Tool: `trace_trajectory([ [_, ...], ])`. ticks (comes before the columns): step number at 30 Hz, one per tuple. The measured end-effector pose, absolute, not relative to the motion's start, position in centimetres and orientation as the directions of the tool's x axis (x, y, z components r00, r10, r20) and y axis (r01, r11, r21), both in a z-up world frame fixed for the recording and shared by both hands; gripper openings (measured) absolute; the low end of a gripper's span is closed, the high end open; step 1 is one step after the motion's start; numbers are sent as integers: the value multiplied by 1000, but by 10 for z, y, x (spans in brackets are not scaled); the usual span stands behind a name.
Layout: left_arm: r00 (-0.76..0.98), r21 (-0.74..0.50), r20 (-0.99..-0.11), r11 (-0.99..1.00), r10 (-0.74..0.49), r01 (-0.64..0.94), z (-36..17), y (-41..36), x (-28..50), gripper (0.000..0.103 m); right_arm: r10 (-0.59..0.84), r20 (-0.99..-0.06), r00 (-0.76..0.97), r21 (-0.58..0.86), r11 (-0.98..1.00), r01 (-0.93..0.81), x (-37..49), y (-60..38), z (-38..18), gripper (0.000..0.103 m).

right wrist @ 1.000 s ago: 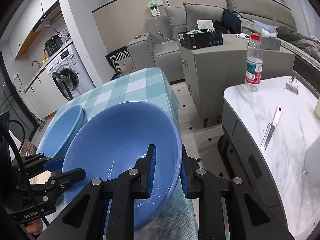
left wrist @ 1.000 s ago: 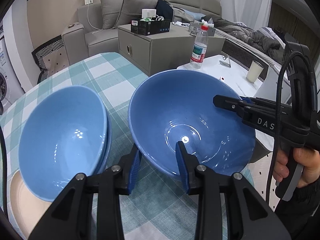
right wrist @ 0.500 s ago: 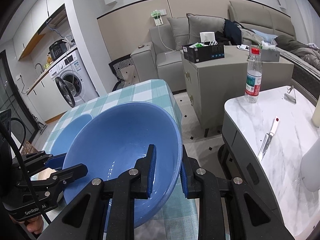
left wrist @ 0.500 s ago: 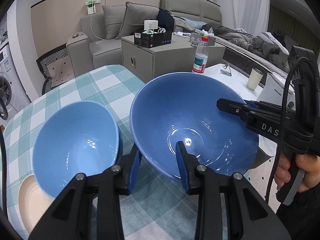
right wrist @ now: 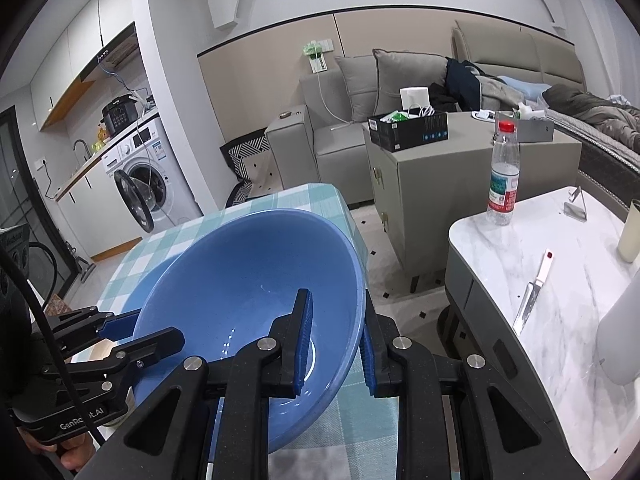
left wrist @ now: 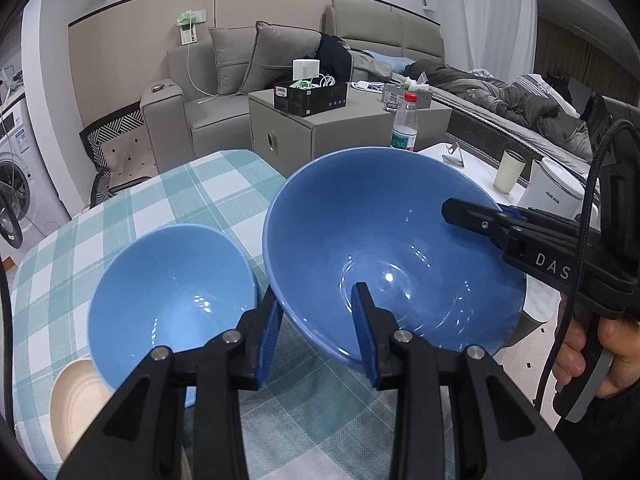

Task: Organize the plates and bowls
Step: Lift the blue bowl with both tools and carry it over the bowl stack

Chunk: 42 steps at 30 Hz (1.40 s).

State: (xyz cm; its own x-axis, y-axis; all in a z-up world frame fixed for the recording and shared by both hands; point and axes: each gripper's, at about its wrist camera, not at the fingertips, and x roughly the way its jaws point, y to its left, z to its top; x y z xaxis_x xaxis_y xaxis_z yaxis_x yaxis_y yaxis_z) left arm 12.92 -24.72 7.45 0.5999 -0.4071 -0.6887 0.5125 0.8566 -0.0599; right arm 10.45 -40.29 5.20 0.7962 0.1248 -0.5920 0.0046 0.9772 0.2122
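Both grippers hold one large blue bowl (left wrist: 384, 248) above the checked table. My left gripper (left wrist: 316, 320) is shut on its near rim, one finger inside and one outside. My right gripper (right wrist: 334, 340) is shut on the opposite rim of this bowl (right wrist: 248, 280); it shows at the right of the left wrist view (left wrist: 472, 212). Another blue bowl (left wrist: 172, 292) sits on the table to the left, lower down. A cream plate (left wrist: 76, 404) lies beside it at the table's near left edge.
The table has a teal checked cloth (left wrist: 168, 200). To the right stands a white marble table (right wrist: 560, 280) with a water bottle (right wrist: 503, 176), a knife (right wrist: 532, 296), a cup (left wrist: 509, 176) and a white appliance (left wrist: 554, 196). A grey cabinet (right wrist: 460, 168) and sofa stand behind.
Both grippers have lifted the large blue bowl higher above the table. The bowl on the table and the cream plate now look smaller and farther below.
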Motion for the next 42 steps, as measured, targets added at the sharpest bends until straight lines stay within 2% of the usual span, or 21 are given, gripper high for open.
trace_trajectory([
  [13, 653, -54, -644, 875, -398, 481, 90, -234, 129, 34, 128, -571, 811, 214, 977, -3, 103, -387, 64, 22],
  [29, 688, -104, -591, 885, -421, 453, 106, -202, 131, 34, 131, -554, 822, 188, 982, -30, 114, -359, 86, 22],
  [42, 736, -107, -558, 913, -383, 394, 117, -169, 136, 34, 152, -548, 823, 151, 985, -82, 127, -319, 98, 22],
])
